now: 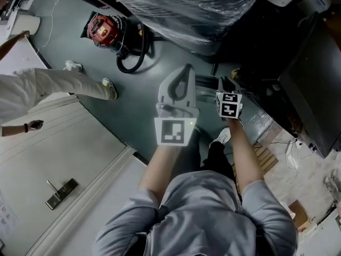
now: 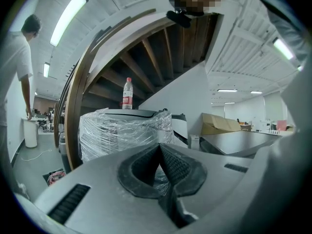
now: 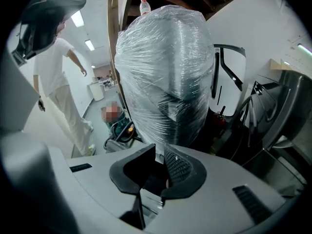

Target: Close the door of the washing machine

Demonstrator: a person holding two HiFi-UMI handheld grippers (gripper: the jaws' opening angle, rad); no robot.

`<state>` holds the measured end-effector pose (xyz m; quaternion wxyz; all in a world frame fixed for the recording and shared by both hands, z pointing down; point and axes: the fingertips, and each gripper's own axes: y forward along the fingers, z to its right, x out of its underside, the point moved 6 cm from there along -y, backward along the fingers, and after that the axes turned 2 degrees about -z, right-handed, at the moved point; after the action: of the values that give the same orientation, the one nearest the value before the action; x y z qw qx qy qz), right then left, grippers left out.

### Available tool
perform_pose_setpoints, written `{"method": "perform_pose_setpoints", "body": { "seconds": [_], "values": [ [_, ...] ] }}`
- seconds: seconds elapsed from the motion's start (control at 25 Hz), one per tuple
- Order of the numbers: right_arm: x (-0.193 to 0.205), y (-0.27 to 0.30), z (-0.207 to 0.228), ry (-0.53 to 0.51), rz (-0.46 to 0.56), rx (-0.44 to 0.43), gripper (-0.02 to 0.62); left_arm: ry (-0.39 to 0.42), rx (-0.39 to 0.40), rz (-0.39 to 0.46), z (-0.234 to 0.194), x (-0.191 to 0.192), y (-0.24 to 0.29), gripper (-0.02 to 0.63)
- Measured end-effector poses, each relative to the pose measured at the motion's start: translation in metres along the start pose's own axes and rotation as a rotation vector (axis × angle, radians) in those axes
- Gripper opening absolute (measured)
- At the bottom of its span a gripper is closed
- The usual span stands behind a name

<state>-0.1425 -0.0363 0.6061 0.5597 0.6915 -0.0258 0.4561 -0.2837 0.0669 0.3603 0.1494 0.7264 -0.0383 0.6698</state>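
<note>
Head view looks steeply down on the person's forearms, raised side by side at the centre of the frame over a grey-green floor point(image 1: 138, 105). The left hand-held gripper point(image 1: 187, 69) points toward the top of the frame. In the left gripper view point(image 2: 158, 148) its two ribbed pads meet at the tip with nothing between them. The right hand-held gripper point(image 1: 225, 84) is just beside it. The right gripper view point(image 3: 160, 153) shows its jaws narrow, with a slim, empty gap between the pads.

Both point toward a bulky plastic-wrapped load point(image 3: 165, 72), which fills the upper middle of the head view. A water bottle point(image 2: 127, 92) stands on top of it.

A dark slanted panel point(image 1: 311, 97) lies at the right edge of the head view, apart from both grippers. I cannot tell whether it is the washing machine's door.

A red vacuum cleaner point(image 1: 103, 28) sits on the floor at the upper left. A second person in white trousers point(image 1: 58, 83) stands at the left edge.
</note>
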Motion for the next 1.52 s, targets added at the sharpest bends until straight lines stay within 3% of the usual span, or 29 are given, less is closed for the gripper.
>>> {"method": "perform_pose_setpoints", "body": {
  "seconds": [0.16,0.84,1.52],
  "values": [
    [0.0,0.004,0.0,0.021,0.001,0.018,0.023,-0.001,-0.004,-0.005,-0.004,0.002,-0.003,-0.002],
    [0.012,-0.005,-0.001,0.045,-0.024,0.021,0.011,0.0,0.032,0.003,0.011,0.007,-0.012,-0.002],
    [0.063,-0.042,-0.005,0.032,-0.06,0.037,0.011,0.002,0.068,0.021,0.036,0.01,-0.033,-0.002]
  ]
}}
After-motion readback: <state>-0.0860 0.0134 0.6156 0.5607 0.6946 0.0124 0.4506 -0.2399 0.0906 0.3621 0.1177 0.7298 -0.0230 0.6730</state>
